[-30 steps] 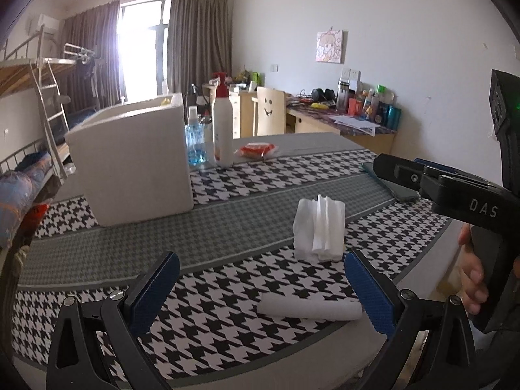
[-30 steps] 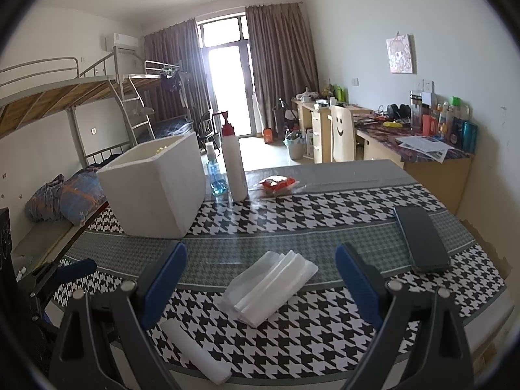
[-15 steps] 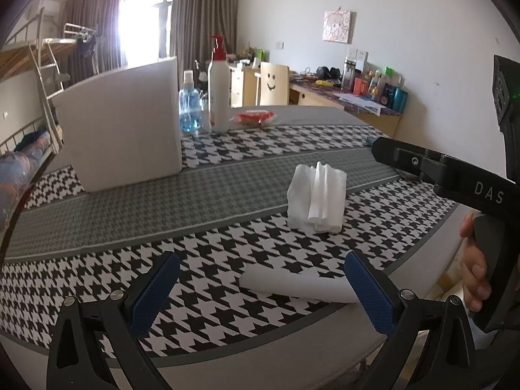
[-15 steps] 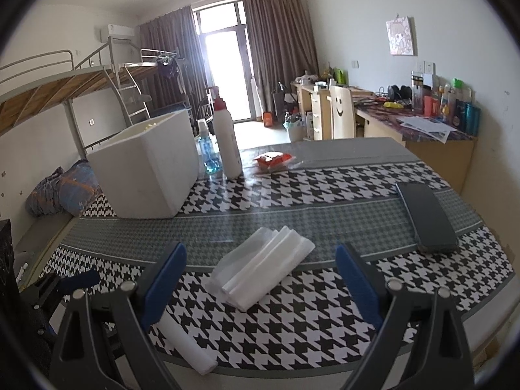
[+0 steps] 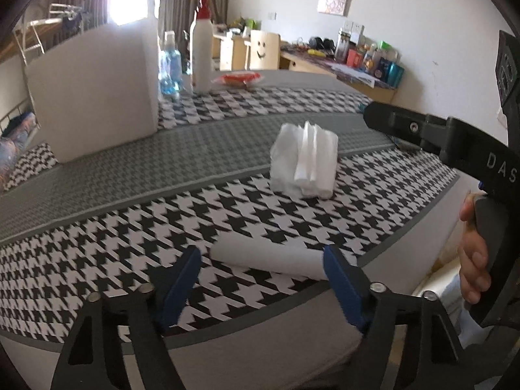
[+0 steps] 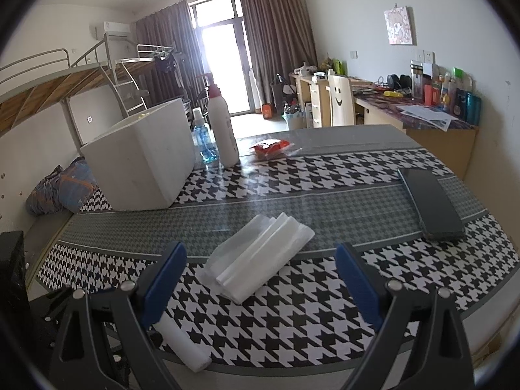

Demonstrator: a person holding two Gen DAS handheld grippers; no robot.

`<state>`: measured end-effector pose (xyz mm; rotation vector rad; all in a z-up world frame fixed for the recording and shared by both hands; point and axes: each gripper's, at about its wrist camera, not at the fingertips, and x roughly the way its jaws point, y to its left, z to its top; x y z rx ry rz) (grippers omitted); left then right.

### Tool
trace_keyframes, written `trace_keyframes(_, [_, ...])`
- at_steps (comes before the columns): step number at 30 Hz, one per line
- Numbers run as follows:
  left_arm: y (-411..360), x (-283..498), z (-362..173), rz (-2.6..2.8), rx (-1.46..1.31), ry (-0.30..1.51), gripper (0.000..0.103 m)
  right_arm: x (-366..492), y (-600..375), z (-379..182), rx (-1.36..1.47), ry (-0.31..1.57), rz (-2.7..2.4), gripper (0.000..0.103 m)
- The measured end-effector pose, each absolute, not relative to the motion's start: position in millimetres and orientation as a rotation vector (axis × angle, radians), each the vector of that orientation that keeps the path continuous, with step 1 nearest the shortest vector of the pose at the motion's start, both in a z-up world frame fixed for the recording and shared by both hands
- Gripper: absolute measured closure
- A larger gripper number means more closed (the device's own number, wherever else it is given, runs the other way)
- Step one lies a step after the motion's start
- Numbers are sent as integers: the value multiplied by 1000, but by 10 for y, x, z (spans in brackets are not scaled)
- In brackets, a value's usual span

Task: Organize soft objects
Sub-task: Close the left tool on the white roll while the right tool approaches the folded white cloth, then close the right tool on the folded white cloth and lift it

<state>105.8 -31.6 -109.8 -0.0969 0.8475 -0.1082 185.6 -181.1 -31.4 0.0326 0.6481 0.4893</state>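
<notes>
Near the front edge of the houndstooth table (image 5: 97, 221) lies a white foam roll (image 5: 269, 258), with the left gripper (image 5: 260, 269) low over it, blue pads spread to either side of the roll and not touching it. Farther toward the table's middle sits a folded stack of white foam sheets (image 6: 260, 256) (partly on the grey stripe); the right gripper (image 6: 260, 279) hangs above it with fingers wide apart, holding nothing. Toward the far left corner stands a white foam box (image 6: 143, 159).
</notes>
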Motion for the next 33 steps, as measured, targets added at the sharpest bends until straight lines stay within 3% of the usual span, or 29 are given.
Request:
trace_keyframes(5, [-354,1093,-1147,-117,-94,885,40,1876,-1834,-334,32,653,488,8])
trace_keyframes(33, [-403,1326,-1110,-115,-188,901,40,2124,-1784,-493,20,693,502,8])
